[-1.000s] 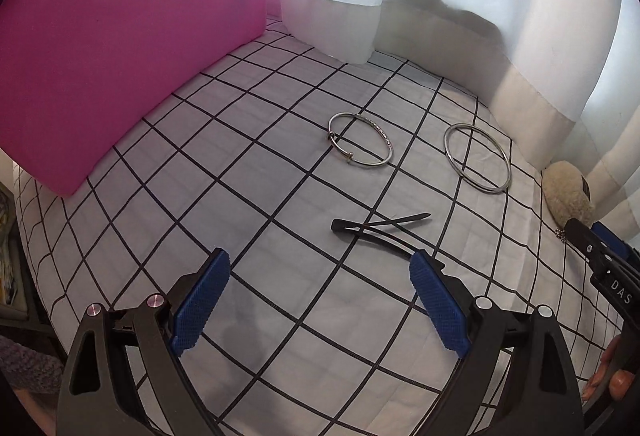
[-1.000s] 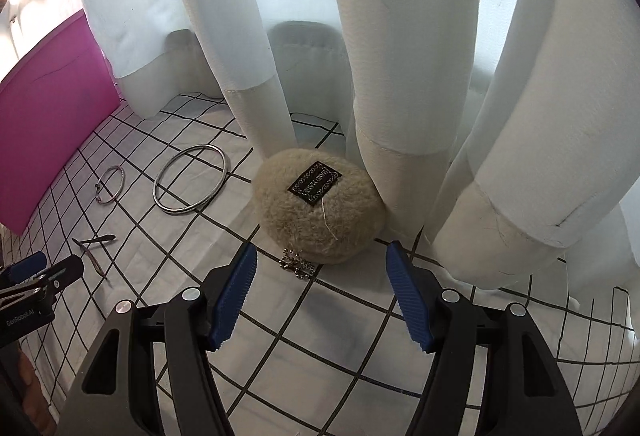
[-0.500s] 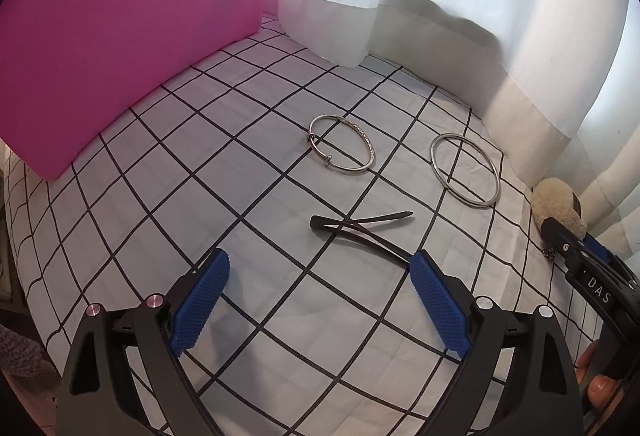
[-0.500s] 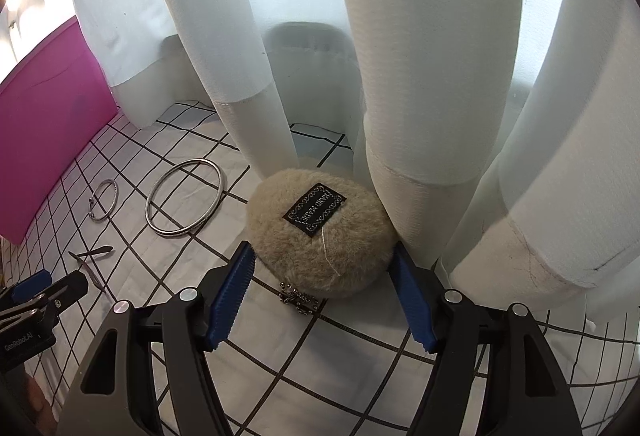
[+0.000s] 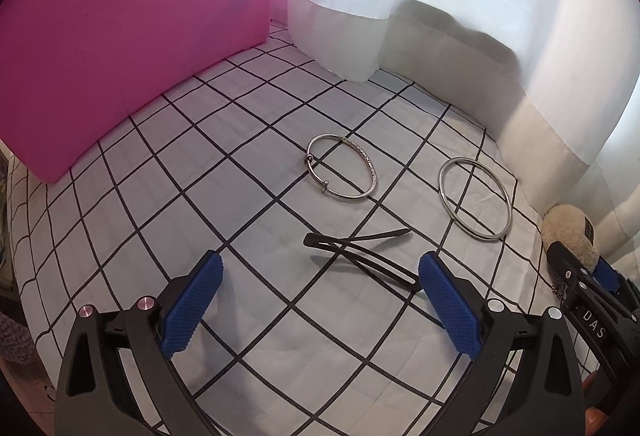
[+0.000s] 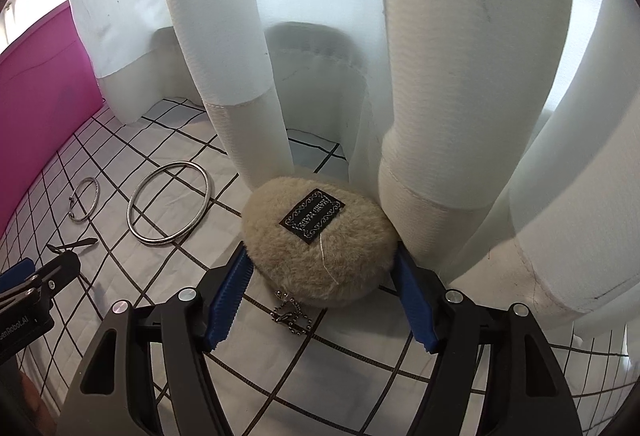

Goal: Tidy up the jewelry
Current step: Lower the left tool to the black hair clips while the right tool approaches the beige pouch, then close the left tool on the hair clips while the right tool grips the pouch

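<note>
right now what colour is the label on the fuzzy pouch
Black with pale stitching, clearest in the right wrist view.

Two bangles (image 5: pixel 342 167) lie behind the hair clips (image 5: pixel 360 251), pouch (image 6: pixel 318 246) rightmost.

cloth (image 5: pixel 224 196): white, black grid | board (image 5: pixel 120 48): pink | pouch (image 6: pixel 320 248): beige, black label | bangles (image 5: pixel 474 204): silver | pads (image 5: pixel 192 310): blue | clip (image 5: pixel 360 254): black

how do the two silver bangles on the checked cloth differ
The open-ended bangle has a gap with knobbed ends and a textured stretch; the plain ring bangle is a closed, smooth loop. The plain ring bangle looks larger and lies nearer the furry pouch. Both are thin, silver and flat on the cloth.
</note>
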Available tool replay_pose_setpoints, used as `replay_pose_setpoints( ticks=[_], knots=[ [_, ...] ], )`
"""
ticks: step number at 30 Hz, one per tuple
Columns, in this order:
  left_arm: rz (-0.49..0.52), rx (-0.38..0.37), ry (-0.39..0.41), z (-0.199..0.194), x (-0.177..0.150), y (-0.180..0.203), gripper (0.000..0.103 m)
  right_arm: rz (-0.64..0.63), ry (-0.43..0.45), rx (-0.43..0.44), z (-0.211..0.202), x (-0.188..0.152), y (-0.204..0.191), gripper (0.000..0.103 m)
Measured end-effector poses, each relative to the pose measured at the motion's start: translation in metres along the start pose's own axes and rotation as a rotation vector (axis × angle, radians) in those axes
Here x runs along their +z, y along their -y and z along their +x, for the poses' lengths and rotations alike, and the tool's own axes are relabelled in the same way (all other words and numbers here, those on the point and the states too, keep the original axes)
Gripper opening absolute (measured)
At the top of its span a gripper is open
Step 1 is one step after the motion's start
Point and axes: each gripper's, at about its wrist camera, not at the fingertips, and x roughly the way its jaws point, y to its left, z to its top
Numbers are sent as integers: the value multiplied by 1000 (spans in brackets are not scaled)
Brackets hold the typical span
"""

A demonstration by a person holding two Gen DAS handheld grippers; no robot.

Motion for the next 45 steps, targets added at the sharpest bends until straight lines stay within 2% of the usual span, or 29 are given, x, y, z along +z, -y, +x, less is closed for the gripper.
replay_pose_setpoints(
  ticks=[3,6,9,14,18,20,25,26,28,31,40,45],
  knots=[
    [-34,-8,-3,0,2,-3,96,-7,2,-10,2,2,-4,67],
    [-66,-22,37,-7,3,-4,96,2,5,-2,4,1,-7,67],
    [-38,5,-8,4,4,2,96,15,5,5,4,0,-5,67],
    [36,84,11,10,1,16,97,5,-6,-7,9,-1,-6,67],
    [62,93,9,11,1,19,96,8,-8,-11,15,0,-8,67],
    [69,87,10,8,0,16,90,7,-7,-10,15,0,-8,67],
    [71,76,34,-1,-4,1,54,9,-4,1,16,-2,-8,66],
    [74,75,44,-4,-6,-2,50,10,-2,3,16,-2,-7,64],
    [77,72,57,-5,-5,-7,27,13,3,7,12,-4,-6,62],
    [78,55,58,-2,0,-11,5,21,12,17,8,-6,-5,59],
    [48,-24,58,-5,3,-28,3,26,52,35,-11,-19,-2,57],
    [78,-37,77,-20,1,-28,3,41,71,72,-27,-32,-5,56]
  ],
)
